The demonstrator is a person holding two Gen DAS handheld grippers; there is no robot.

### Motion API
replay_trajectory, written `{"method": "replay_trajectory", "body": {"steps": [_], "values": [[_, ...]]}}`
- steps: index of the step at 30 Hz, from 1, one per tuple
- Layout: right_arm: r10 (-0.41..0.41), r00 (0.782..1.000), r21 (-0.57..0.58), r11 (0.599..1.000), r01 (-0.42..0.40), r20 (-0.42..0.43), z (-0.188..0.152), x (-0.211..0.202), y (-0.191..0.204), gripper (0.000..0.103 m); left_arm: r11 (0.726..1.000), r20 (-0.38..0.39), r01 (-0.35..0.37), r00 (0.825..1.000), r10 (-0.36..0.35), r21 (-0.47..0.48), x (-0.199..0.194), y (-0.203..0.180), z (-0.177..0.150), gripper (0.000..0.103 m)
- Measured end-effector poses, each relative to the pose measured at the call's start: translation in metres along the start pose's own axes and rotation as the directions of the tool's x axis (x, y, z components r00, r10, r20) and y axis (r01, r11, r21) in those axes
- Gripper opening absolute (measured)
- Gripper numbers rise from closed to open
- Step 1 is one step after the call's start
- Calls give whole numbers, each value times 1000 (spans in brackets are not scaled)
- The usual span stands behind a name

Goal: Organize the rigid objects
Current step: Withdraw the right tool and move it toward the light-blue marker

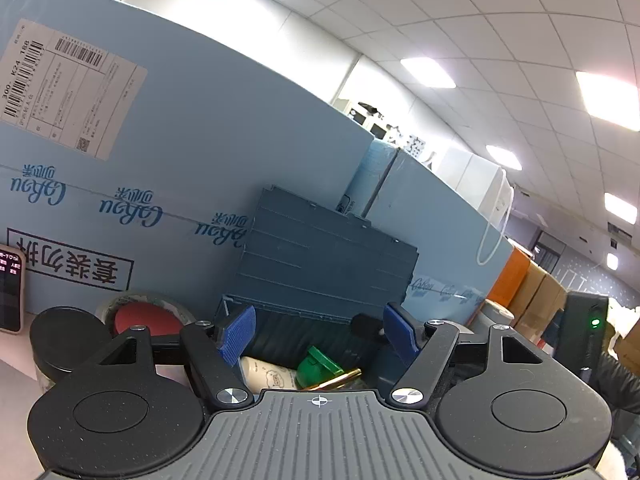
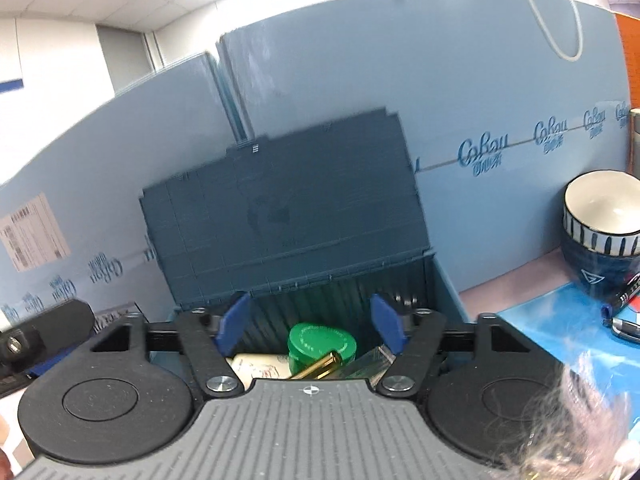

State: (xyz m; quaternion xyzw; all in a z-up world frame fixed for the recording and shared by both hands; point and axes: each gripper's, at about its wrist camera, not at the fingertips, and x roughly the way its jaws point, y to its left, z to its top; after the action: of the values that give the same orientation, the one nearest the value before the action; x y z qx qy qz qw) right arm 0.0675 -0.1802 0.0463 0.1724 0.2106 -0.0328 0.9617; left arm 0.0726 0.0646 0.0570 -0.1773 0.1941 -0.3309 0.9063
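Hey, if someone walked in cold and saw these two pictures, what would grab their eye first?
Probably the open dark-blue bin, lid up against the pale blue cartons, with a green cap bright among the items inside. Both tongs, left and right, hang open over it. To the right stand stacked striped bowls; to the left, a red-centred tape roll.
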Motion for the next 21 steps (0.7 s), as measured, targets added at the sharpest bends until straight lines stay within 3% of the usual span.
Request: {"method": "replay_trajectory", "body": {"steps": [5, 21], "values": [[4, 998, 5, 1000, -4, 59, 6, -19, -4, 84, 1000, 6, 4, 1000, -4, 3, -1, -1, 1, 72], [52, 973, 27, 998, -59, 224, 13, -109, -29, 93, 995, -4, 85, 996, -85, 49, -9, -25, 0, 83]]}}
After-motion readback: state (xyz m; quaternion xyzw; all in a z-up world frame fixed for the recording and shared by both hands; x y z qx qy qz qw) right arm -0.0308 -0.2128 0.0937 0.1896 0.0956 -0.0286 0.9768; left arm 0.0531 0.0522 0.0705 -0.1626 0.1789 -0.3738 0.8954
